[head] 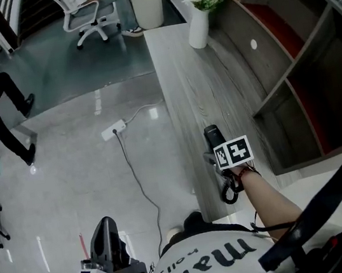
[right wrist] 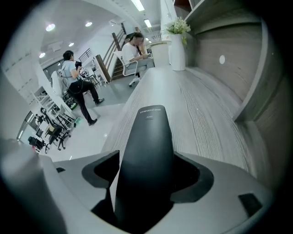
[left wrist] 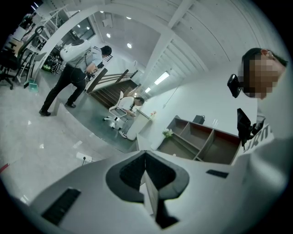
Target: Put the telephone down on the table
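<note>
Telephone [right wrist: 146, 146] lies on the table [right wrist: 210, 119] between the right gripper's [right wrist: 146, 183] wide-apart jaws, apparently freed for setting down; the left gripper [left wrist: 147, 192] hangs closed and empty.

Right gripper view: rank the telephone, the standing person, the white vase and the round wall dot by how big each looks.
1. telephone: largest by far, though only because it sits right at the camera.
2. standing person
3. white vase
4. round wall dot: smallest.

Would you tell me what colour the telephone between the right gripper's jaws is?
The telephone is plain black, clearest in the right gripper view.
</note>
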Motion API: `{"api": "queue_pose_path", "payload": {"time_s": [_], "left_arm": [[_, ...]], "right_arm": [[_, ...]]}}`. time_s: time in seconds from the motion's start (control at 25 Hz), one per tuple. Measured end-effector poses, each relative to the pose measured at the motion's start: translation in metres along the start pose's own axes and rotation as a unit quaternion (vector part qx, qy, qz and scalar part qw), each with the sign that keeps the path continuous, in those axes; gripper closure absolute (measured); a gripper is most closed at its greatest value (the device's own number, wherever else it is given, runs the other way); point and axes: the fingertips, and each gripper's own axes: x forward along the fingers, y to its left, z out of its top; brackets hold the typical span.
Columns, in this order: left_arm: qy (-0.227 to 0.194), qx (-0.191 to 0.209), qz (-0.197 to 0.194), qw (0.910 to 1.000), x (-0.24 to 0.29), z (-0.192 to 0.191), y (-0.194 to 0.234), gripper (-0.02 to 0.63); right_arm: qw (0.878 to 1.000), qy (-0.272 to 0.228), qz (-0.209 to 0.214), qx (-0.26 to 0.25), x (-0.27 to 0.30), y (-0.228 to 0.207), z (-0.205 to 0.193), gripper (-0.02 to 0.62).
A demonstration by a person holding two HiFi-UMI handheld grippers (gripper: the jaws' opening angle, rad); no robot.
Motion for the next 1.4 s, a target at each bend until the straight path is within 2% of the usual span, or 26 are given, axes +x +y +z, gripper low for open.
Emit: {"api": "queue_pose_path", "payload": {"time_s": [0.4,0.76,1.0,1.04,1.12,1.28,1.4], "left_arm": [[0.001,0.003,-0.008,1.0,-0.006,0.003,0.002,0.597],[0.006,0.005,-0.026,0.9996,-0.013,0.004,0.003,0.597],[0.02,0.01,-0.052,0.9984,-0.016,0.003,0.001,0.597],[0.023,0.011,-0.056,0.9981,-0.017,0.002,0.001,0.597],[0.028,0.014,-0.066,0.9973,-0.02,0.001,0.001,0.596],[0.041,0.026,-0.098,0.994,-0.02,0.002,-0.004,0.597],[0.059,0.038,-0.134,0.9885,-0.014,0.0,-0.014,0.597]], "right_arm": [[0.998,-0.05,-0.021,0.022,-0.019,-0.009,0.018,0.245],[0.992,-0.119,-0.012,0.048,-0.061,0.002,0.04,0.245],[0.984,-0.17,0.007,0.059,-0.102,0.021,0.054,0.247],[0.981,-0.182,0.009,0.063,-0.111,0.024,0.055,0.263],[0.975,-0.21,0.011,0.073,-0.13,0.03,0.056,0.383],[0.961,-0.265,0.014,0.075,-0.171,0.045,0.055,0.487],[0.946,-0.313,0.016,0.085,-0.207,0.054,0.05,0.549]]}}
